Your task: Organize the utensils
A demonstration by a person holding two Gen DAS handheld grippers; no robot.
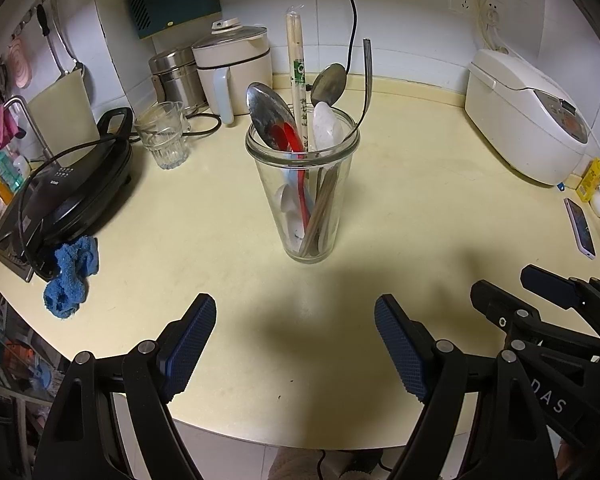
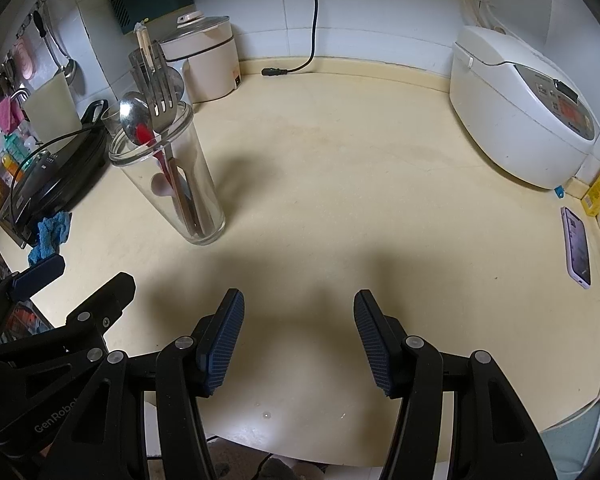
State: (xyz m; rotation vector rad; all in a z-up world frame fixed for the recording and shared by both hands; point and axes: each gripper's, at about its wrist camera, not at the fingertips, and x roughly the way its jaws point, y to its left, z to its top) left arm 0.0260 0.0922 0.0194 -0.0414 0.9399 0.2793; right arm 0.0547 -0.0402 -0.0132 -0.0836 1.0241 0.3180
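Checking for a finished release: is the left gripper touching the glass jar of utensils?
Apart. The left wrist view shows the left gripper open, with bare countertop between it and the glass jar.

My right gripper hangs over bare countertop, jaws apart, nothing between. Glass jar of utensils stands upright, far left; rice cooker right.

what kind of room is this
Almost certainly a home kitchen. A white rice cooker sits on the cream countertop, a glass jar holds spoons, a fork and chopsticks, and a ladle hangs on the tiled wall.
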